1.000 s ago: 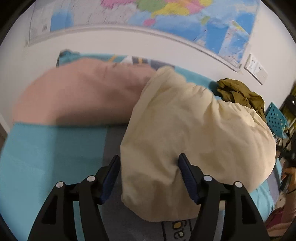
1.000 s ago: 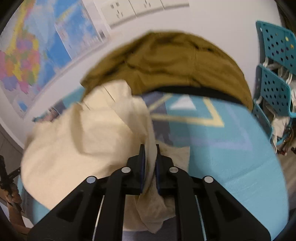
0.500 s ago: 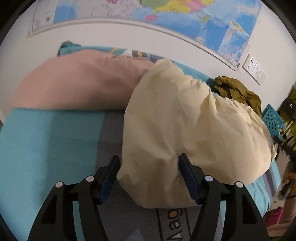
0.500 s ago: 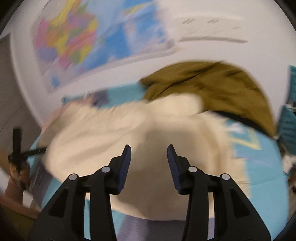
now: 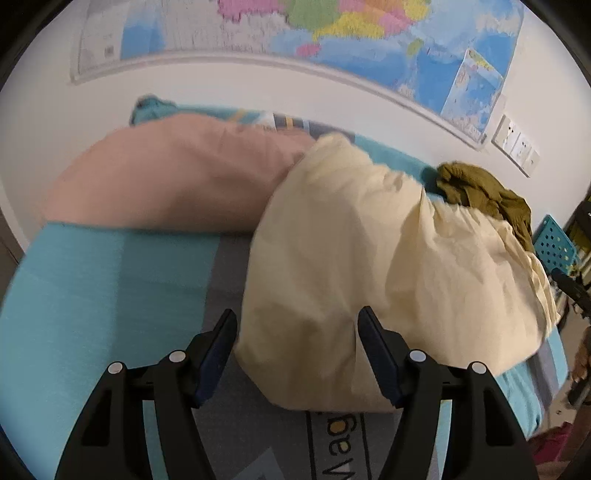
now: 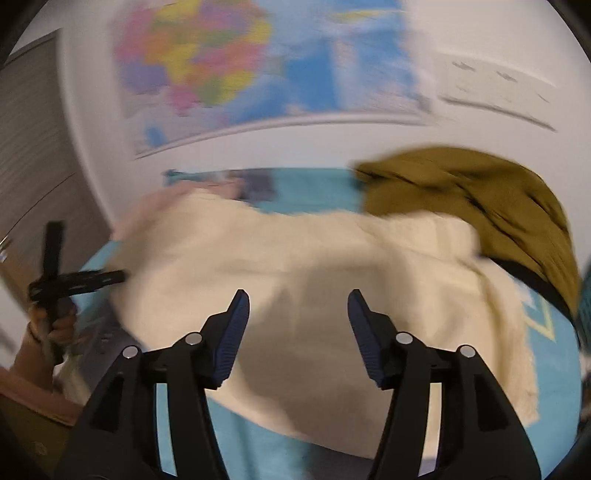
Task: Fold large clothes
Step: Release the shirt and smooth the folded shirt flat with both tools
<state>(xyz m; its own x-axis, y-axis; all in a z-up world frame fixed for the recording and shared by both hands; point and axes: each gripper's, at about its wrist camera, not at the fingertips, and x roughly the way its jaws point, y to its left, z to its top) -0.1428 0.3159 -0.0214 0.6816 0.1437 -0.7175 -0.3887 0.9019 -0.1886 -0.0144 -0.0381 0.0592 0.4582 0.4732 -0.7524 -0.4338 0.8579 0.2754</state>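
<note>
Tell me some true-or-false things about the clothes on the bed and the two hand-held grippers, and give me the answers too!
1. The cream garment lies on a blue bed cover. True.
2. The right hand-held gripper is pinching the cream garment. False: its jaws have just been opening, stand apart, and the cloth lies below them, ungripped.
3. A world map hangs on the wall behind the bed. True.
4. The olive-brown garment is folded into a neat square. False: it sits in a crumpled heap.
5. The left hand-held gripper is shut tight. False: its jaws are wide apart either side of a cream fold.
</note>
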